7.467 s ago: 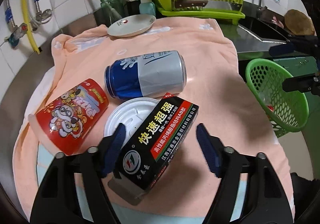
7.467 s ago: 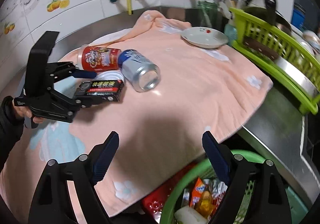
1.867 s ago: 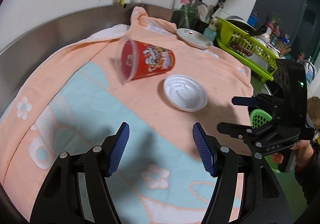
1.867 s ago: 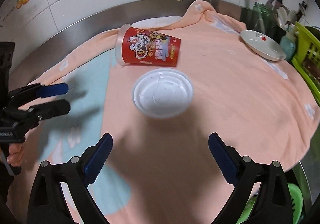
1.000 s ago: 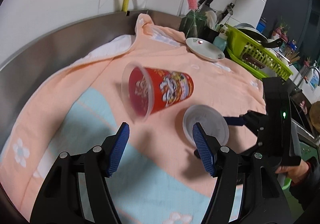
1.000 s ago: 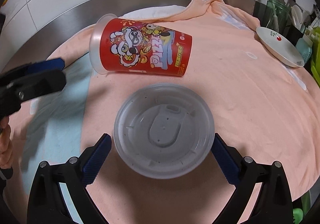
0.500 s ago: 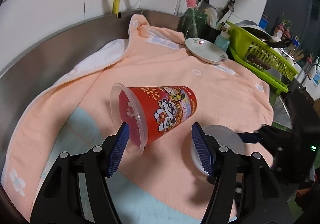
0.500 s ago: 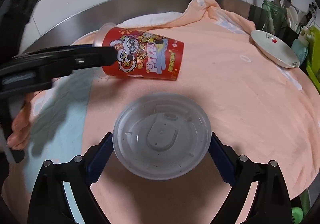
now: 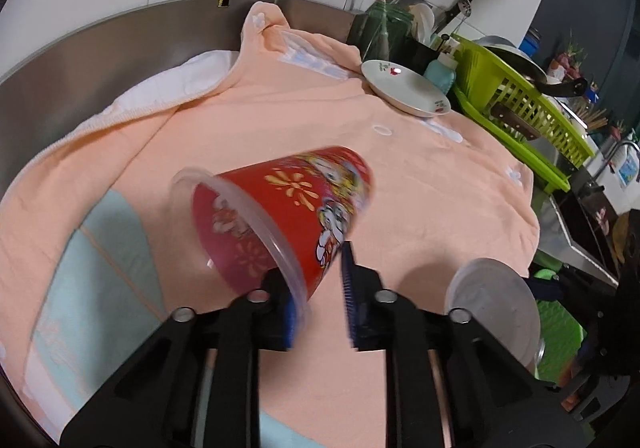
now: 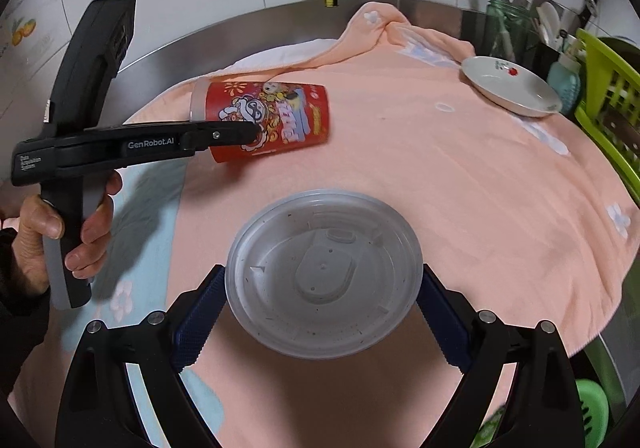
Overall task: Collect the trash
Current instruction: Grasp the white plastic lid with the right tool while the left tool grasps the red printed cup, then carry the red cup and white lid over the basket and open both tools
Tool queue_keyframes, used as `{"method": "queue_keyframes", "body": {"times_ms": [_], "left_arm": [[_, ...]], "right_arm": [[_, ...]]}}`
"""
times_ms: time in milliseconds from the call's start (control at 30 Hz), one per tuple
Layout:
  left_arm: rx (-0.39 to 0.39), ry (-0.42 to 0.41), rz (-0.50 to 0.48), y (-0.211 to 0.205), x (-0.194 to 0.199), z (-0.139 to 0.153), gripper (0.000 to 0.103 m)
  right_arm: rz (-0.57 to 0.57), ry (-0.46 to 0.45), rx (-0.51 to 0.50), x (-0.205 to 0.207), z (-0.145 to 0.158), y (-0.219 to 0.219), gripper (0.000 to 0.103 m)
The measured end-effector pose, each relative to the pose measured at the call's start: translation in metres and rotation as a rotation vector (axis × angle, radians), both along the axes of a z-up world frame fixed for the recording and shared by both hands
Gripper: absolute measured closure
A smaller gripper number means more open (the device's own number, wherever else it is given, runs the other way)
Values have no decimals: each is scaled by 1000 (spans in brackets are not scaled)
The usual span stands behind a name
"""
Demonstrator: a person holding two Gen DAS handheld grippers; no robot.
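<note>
A red printed plastic cup [image 9: 288, 208] lies tilted over the peach towel [image 9: 280, 116]. My left gripper [image 9: 318, 304] is shut on its wall near the clear rim, one finger inside the mouth. The cup also shows in the right wrist view [image 10: 268, 120] with the left gripper [image 10: 240, 134] clamped on it. My right gripper [image 10: 320, 312] is shut on a round clear plastic lid [image 10: 324, 272], held flat above the towel [image 10: 460, 176]. The lid shows at the right of the left wrist view [image 9: 494, 308].
A white plate [image 9: 404, 92] sits at the towel's far edge. A green dish rack [image 9: 520, 112] and a jar with a pink brush [image 9: 382, 12] stand behind it. A green waste basket [image 9: 558, 332] is below the counter edge at right. The steel backsplash [image 10: 240, 28] curves behind.
My left gripper has closed on the red cup's rim and tilted it up off the towel. My right gripper has lifted the lid and drawn it back toward the counter edge.
</note>
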State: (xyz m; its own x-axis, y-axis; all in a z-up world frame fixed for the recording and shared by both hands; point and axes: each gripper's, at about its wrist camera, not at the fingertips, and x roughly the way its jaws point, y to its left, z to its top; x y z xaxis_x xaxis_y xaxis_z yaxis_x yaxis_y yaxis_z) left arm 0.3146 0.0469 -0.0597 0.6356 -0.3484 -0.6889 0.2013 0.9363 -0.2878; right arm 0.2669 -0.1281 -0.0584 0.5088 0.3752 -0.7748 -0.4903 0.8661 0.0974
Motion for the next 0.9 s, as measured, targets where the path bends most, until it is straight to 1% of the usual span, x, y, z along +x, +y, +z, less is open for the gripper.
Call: {"method": "queue_keyframes", "body": {"times_ms": [67,267,467,567,667,767,867,900], "left_arm": [[-13,-3,-2,-4,-6,2,99],[-34,-35,-33,-16,-36,13,99],[-60,-67,-89,-35,-71,31,99],[-90,-86,-132,-51,-89,43,99],[-105,-103,-184,-73,-105,51,99],[-121,-120,-245,-102,-120,59,99],[-130,-123,-292,-126,-131,61,99],[-133,-121,-316,-140,-135,62,99]], "right_arm": [[-6,-3,7,-7,1,-7,14],[-39,-17,34,-33,11,-41,14],[-103,-29,13,-64,18,-85,14],[-165,-22,-5,-80,18,-115,14],[-237,-10,-30,-98,15,-150,14],[-316,4,-49,-118,10,-187,14],[-375,14,-61,-135,5,-217,14],[-391,16,-64,-141,4,-226,14]]}}
